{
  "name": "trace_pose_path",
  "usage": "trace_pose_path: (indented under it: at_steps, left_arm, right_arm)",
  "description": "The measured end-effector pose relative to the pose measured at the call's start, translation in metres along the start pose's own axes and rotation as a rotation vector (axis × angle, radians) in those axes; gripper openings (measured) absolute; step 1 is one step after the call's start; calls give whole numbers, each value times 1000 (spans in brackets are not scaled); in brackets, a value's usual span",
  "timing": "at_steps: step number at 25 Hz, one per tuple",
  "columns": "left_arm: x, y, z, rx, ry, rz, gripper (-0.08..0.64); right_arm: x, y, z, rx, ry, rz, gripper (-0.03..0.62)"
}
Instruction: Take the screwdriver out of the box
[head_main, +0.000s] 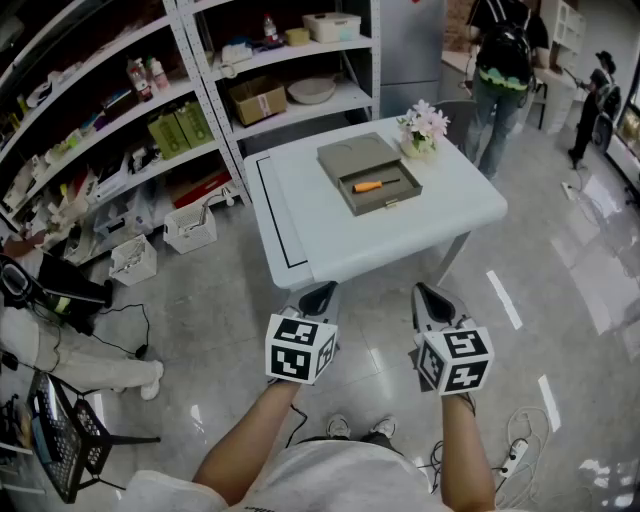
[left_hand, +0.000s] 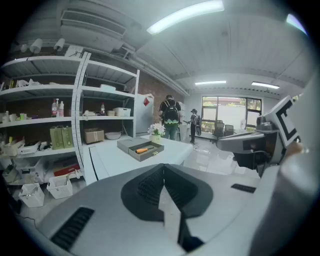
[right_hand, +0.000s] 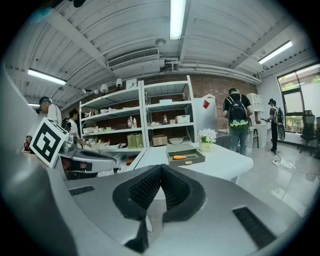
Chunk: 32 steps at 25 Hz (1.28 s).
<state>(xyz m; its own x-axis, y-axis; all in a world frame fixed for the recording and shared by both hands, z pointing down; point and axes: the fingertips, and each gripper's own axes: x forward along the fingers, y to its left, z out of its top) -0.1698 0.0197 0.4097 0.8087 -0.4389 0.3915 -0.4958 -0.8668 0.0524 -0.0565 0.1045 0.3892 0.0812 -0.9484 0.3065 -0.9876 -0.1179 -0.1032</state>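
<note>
An open grey box lies on the white table, with an orange-handled screwdriver inside its tray. The same box and screwdriver show small in the left gripper view, and the box with its screwdriver in the right gripper view. My left gripper and right gripper hang side by side short of the table's near edge, well away from the box. Both have their jaws shut with nothing between them.
White shelving full of bottles, boxes and bins lines the left and back. A pot of flowers stands on the table beside the box. Two people stand beyond the table. White baskets sit on the floor at left.
</note>
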Motion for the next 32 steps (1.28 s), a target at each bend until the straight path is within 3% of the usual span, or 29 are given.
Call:
trace_pose_path:
  at_steps: [21,32]
  left_arm:
    - [27,45,3,-7,-15,-49,6]
    - [90,45,19,-25,-9,-31,6]
  right_arm:
    - [55,16,10,-63,5,-32,23]
    - [97,-34,16,-67,16,6,60]
